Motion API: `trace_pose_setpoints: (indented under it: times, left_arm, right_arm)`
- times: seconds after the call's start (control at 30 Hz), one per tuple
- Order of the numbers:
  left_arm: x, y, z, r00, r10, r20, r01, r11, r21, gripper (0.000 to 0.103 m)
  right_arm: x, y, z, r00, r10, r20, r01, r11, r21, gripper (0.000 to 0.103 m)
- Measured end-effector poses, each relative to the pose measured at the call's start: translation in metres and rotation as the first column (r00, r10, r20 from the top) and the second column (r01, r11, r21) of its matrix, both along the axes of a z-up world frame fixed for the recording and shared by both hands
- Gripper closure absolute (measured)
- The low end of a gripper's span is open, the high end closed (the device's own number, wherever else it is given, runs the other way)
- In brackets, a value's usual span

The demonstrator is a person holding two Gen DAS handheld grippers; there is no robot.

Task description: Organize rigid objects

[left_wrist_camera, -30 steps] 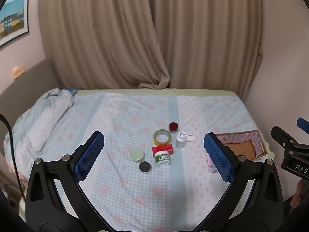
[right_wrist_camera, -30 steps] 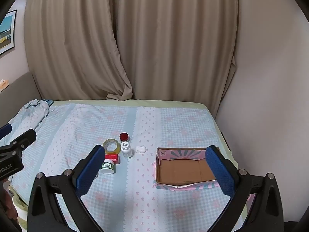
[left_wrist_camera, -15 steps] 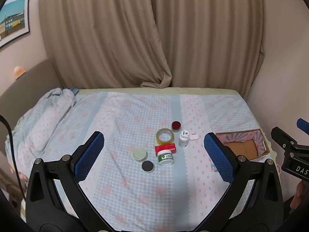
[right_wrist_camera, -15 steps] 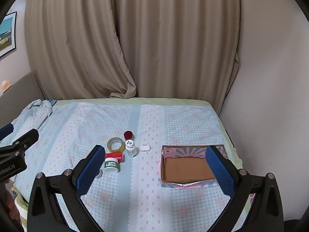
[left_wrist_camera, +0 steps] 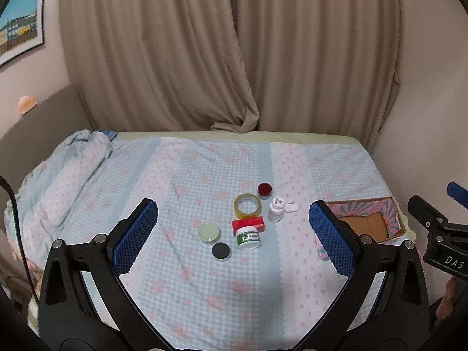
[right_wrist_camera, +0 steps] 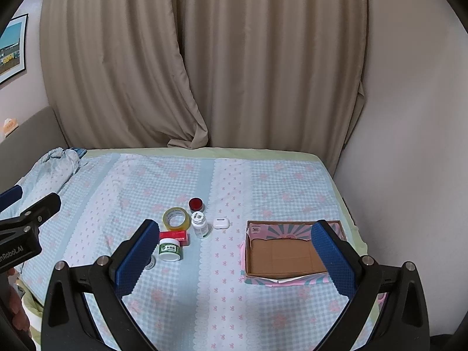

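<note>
The left gripper is wide open and holds nothing. The right gripper is wide open too, and it holds nothing. Both hang above the near side of a bed with a blue and pink checked cover.

A small bunch of things sits in the middle of the bed. There is a roll of tape lying flat. Just behind it, to the right, is a little red jar. A white bottle stands up beside the tape, and a small white case lies just to its right. In front of the tape is a red box. A white jar with a green label touches the front of the red box. To the left are a pale green lid and a black lid, near each other.

An open cardboard box lies on the right side of the bed, apart from the bunch. Its inside is brown and bare. Tan curtains hang behind the bed.
</note>
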State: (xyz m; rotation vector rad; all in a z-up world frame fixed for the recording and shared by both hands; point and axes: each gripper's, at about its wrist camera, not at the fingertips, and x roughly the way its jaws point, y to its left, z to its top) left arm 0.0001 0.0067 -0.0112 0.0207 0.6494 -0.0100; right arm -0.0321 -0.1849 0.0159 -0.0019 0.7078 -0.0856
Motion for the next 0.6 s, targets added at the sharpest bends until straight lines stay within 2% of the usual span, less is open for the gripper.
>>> trace_pose_setpoints:
  times: [0.6]
  left_arm:
    - [0.0021,0.0006,-0.0033,1.0,-0.003,-0.007,0.003,1.0,0.006,0.001]
  right_arm:
    - [0.0004,0.0006,-0.0023,1.0,0.003,-0.002,-0.003,1.0,0.002,0.0]
